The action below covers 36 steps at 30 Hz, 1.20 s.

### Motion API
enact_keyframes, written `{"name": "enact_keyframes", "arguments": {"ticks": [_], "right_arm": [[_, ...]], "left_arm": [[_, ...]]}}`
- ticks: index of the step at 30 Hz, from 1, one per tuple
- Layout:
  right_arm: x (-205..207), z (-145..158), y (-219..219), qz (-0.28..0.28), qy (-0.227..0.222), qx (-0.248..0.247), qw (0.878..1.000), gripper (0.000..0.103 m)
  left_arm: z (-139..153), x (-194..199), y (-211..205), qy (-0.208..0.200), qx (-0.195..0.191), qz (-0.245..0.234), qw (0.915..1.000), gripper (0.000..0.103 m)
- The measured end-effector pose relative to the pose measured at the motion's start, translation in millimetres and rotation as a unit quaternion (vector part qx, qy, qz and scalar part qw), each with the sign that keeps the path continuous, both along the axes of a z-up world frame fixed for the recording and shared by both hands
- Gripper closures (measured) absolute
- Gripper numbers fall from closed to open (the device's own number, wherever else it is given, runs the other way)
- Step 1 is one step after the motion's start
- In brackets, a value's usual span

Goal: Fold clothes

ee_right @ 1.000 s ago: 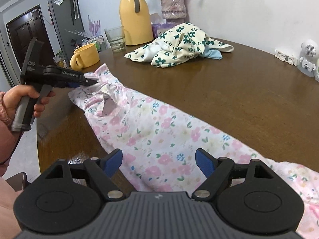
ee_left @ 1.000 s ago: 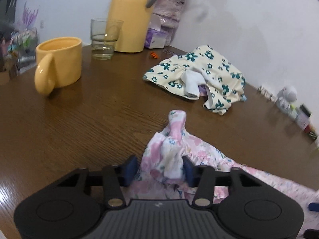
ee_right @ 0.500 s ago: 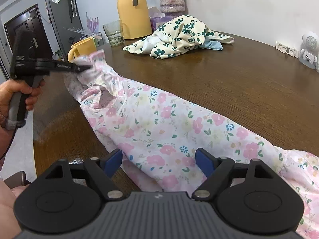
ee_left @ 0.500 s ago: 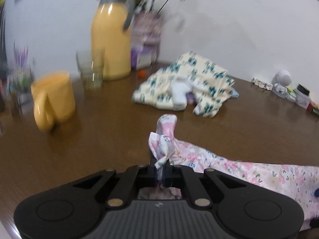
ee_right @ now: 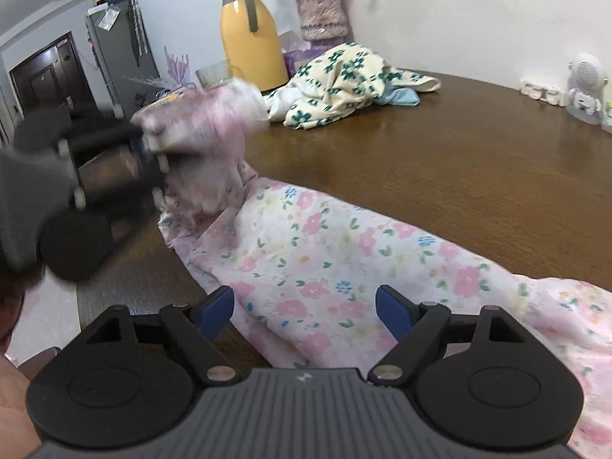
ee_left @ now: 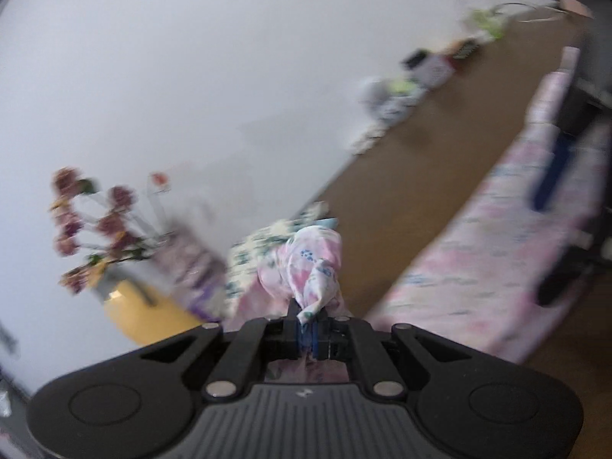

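So the left gripper (ee_left: 311, 329) is now clamped on one end of the long pink floral cotton garment (ee_right: 344, 267) and has hoisted it off the brown wooden surface (ee_right: 459, 160), toward the yellow thermos jug (ee_right: 250, 42). A second ago it lay flat. Looks like a fold-over starting. Right gripper (ee_right: 306, 310) hovers wide open over the middle.

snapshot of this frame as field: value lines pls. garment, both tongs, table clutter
garment: pink floral garment, stretched along the table, one end lifted
left tongs: shut on the lifted end, view blurred
right tongs: open, low over the flat part; contact unclear
other cloth: cream floral garment, crumpled near the wall
clutter: yellow jug, vase, glass
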State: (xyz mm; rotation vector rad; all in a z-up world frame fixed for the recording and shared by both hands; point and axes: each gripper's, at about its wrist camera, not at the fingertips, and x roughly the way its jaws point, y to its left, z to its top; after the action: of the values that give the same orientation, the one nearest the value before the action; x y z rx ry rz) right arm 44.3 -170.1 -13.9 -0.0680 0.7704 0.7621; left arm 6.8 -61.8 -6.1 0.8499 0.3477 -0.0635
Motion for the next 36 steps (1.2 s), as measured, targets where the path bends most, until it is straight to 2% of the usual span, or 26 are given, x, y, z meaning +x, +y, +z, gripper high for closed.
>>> {"name": "enact_keyframes", "arguments": {"ticks": [2,8,13,14,15,17,18,22,24,25,27,28,29,31,32,33,36], "right_arm": [[0,2,-9,-0.013,0.0,0.008,1.0,0.02],[1,9,-33,-0.05,-0.006,0.029,0.998,0.02],[1,9,-41,-0.063,-0.006,0.032,0.997,0.02],[1,9,-42,-0.064,-0.007,0.034,0.997,0.02],[2,10,-43,-0.066,-0.008,0.036,0.997,0.02],[2,11,-47,-0.07,-0.009,0.041,0.997,0.02],[3,11,-49,-0.074,-0.008,0.045,0.996,0.02],[3,8,-58,-0.091,0.002,0.056,0.994,0.02],[2,7,-62,-0.098,0.003,0.056,0.994,0.02],[0,7,-64,-0.1,0.003,0.056,0.993,0.02],[-1,7,-65,-0.101,0.004,0.055,0.993,0.02],[-1,7,-65,-0.1,0.004,0.054,0.993,0.02],[-2,7,-64,-0.097,0.004,0.054,0.994,0.02],[-1,10,-55,-0.085,0.0,0.048,0.995,0.023],[1,12,-48,-0.075,-0.003,0.044,0.996,0.028],[2,14,-41,-0.065,-0.006,0.039,0.997,0.03],[6,20,-20,-0.035,-0.016,0.026,0.999,0.031]], "left_arm": [[-4,-2,-8,0.018,-0.013,-0.014,0.9997,0.099],[5,-3,-7,0.074,-0.091,-0.037,0.9924,0.098],[12,-4,-7,0.12,-0.156,-0.056,0.9789,0.086],[13,-4,-7,0.129,-0.169,-0.06,0.9754,0.08],[15,-4,-7,0.138,-0.181,-0.064,0.9716,0.07],[30,-4,0,0.152,-0.228,-0.073,0.959,0.054],[38,-5,4,0.158,-0.252,-0.078,0.9517,0.05],[57,-2,9,0.178,-0.317,-0.085,0.9277,0.05],[66,-1,17,0.193,-0.36,-0.09,0.9083,0.05],[72,-1,25,0.198,-0.388,-0.091,0.8954,0.05],[86,0,50,0.189,-0.438,-0.08,0.875,0.051],[89,1,62,0.179,-0.447,-0.064,0.8741,0.051],[91,2,73,0.168,-0.446,-0.043,0.8783,0.053],[93,4,95,0.144,-0.443,-0.001,0.8851,0.064],[89,6,104,0.142,-0.439,0.015,0.887,0.075],[83,10,112,0.148,-0.434,0.029,0.8881,0.083],[58,21,124,0.182,-0.431,0.046,0.8824,0.084]]}}
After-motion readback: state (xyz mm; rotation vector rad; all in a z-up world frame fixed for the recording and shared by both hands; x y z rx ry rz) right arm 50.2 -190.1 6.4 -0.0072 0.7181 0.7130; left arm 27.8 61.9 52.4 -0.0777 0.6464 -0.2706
